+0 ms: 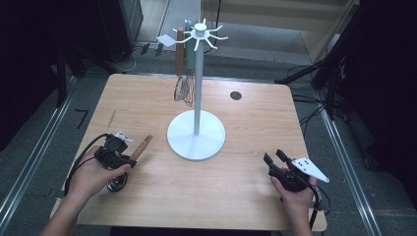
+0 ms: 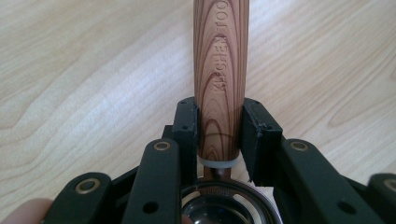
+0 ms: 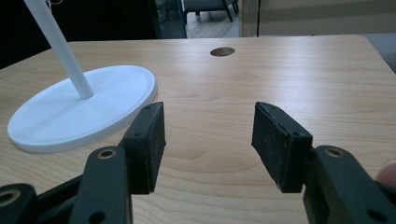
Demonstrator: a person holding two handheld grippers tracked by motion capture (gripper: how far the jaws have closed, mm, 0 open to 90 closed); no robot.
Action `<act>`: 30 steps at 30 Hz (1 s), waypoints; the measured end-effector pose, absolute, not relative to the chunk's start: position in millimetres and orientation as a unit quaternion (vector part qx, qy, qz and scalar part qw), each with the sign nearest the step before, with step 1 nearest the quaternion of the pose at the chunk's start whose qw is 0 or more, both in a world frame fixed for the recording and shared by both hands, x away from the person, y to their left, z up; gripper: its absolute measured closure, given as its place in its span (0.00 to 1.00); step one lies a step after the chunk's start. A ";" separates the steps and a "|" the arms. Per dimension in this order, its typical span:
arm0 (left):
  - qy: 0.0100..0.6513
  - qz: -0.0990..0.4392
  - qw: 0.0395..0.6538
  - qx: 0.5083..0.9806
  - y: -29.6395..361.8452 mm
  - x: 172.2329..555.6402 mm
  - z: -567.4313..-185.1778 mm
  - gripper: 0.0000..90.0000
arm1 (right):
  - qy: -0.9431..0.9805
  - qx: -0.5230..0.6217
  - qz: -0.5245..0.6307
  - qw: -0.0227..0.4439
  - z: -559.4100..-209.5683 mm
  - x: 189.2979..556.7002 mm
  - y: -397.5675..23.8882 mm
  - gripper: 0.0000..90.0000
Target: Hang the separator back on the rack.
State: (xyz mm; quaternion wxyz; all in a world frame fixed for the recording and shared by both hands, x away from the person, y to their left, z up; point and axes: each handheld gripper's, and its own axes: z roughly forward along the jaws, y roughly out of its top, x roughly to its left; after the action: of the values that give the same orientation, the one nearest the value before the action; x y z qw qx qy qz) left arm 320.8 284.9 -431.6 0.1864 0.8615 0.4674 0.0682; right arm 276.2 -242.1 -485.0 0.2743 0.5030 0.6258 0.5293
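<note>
Where the desk (image 1: 236, 196) nears its front left corner, the left gripper (image 1: 129, 158) lies low over the wood, its jaws clenched on the wood-grain handle (image 2: 220, 79) of a kitchen tool (image 1: 133, 160). In the left gripper view both pads press the handle's sides just above its pale collar, and the handle runs straight away from the camera, with a round metal head (image 2: 219, 205) below the jaws. From above, the handle's free end points toward the white stand (image 1: 196, 133), near its round base but apart from it. That stand rises from the middle of the desk, with a whisk (image 1: 185, 91) hanging from its top arms. Near the front right corner the right gripper (image 1: 274, 156) rests in the person's hand, jaws released and spread with nothing but bare wood between them.
</note>
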 end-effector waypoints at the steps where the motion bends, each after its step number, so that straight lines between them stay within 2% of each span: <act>1: 0.467 0.074 0.198 0.859 286.9 319.9 -431.6 0.78 | 0.626 0.503 0.530 0.274 -485.0 276.2 -242.1 0.51; 15: 0.466 0.069 0.249 0.846 296.0 313.8 -432.6 0.78 | 0.627 0.501 0.531 0.274 -484.7 275.7 -241.4 0.50; 30: 0.461 0.111 0.319 0.821 297.7 305.5 -425.0 0.78 | 0.626 0.501 0.531 0.273 -484.7 275.7 -241.2 0.51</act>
State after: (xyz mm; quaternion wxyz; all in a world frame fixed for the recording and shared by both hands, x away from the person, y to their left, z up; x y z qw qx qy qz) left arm 305.5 297.7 -425.0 0.3190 0.8208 0.4608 0.1107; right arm 275.7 -241.2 -484.7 0.2734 0.5012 0.6262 0.5310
